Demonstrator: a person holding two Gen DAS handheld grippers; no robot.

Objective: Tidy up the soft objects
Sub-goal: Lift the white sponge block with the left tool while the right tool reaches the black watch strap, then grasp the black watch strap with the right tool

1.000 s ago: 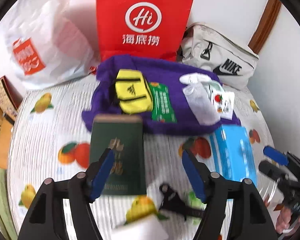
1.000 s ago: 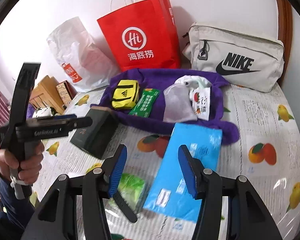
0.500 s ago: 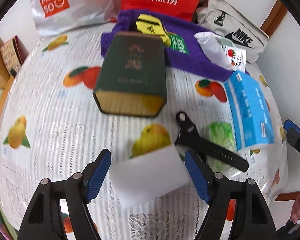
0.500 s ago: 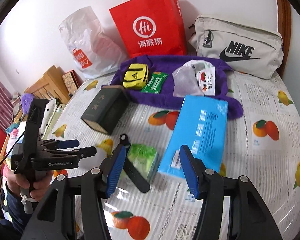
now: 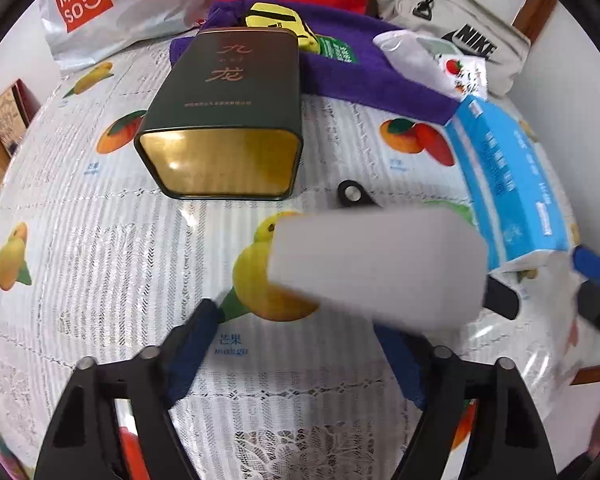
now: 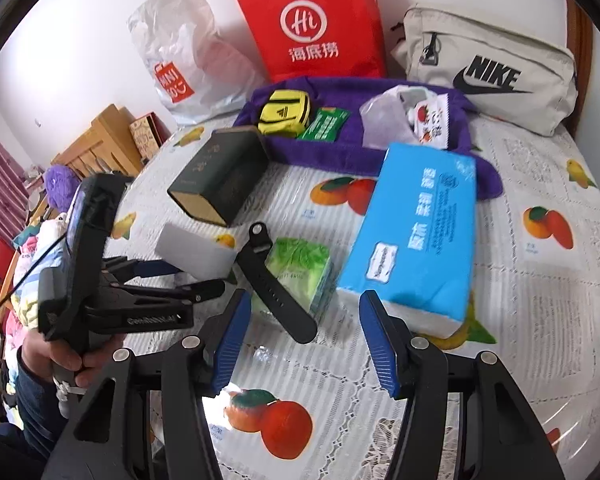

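1. Lying on the fruit-print tablecloth (image 5: pixel 100 240), a white sponge block (image 5: pixel 376 268) sits just in front of the dark green tin (image 5: pixel 228 116), near that tin's gold end.
2. The left gripper (image 5: pixel 300 320) has its blue pads spread apart; the sponge block lies ahead of them and toward the right pad, blurred in the left wrist view, so contact cannot be told.
3. From the right wrist view the sponge block (image 6: pixel 196 252) sits at the tips of the left gripper (image 6: pixel 168 276), beside the tin (image 6: pixel 220 176).
4. The right gripper (image 6: pixel 306 336) is spread wide and holds nothing; right of the tin, a black strap (image 6: pixel 276 284) rests on a green tissue pack (image 6: pixel 300 268), and a blue tissue pack (image 6: pixel 416 232) lies further right.
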